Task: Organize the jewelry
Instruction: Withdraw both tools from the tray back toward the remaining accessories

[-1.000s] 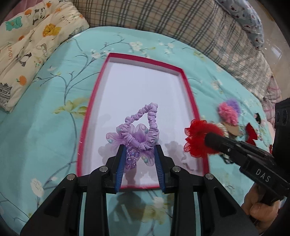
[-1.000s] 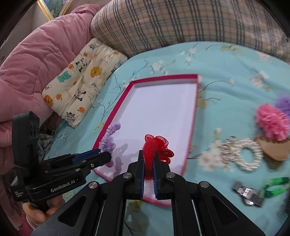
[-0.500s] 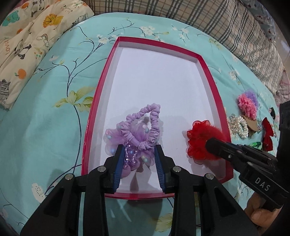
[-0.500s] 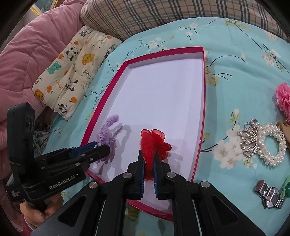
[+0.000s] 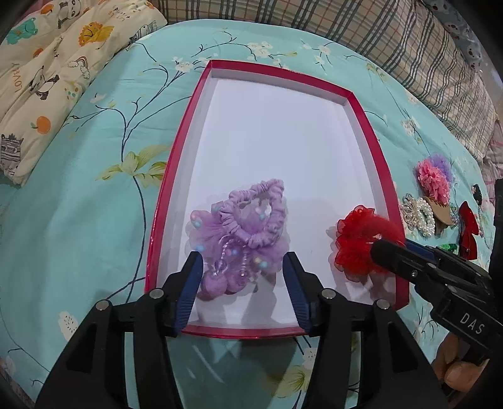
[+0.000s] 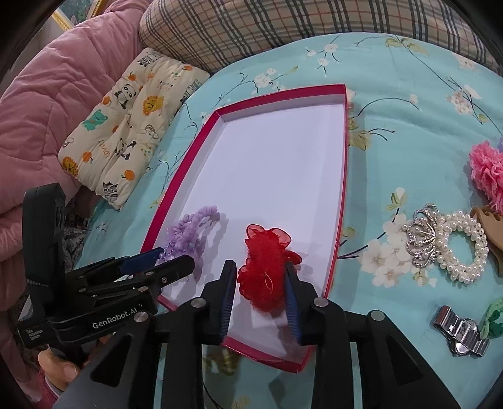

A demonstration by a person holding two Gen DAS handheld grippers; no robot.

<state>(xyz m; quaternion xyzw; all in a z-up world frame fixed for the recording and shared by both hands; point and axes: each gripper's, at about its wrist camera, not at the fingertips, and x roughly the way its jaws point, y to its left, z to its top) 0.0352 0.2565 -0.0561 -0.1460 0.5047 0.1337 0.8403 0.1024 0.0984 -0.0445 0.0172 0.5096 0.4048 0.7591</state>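
- I'm working over a bed in a home bedroom: teal floral sheet (image 5: 94, 220) under my tongs.
- Plaid pillow (image 6: 283, 28) far ahead of them.
- Cartoon-animal cushion (image 6: 132, 122) ahead-left, pink quilt (image 6: 53, 103) further left.
- Hair accessories, pearl bracelet (image 6: 462, 248) lying right of my tongs.

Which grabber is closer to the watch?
Right. The right gripper sits over the red scrunchie in the tray, beside the watch. The left gripper is across the tray, farther away.
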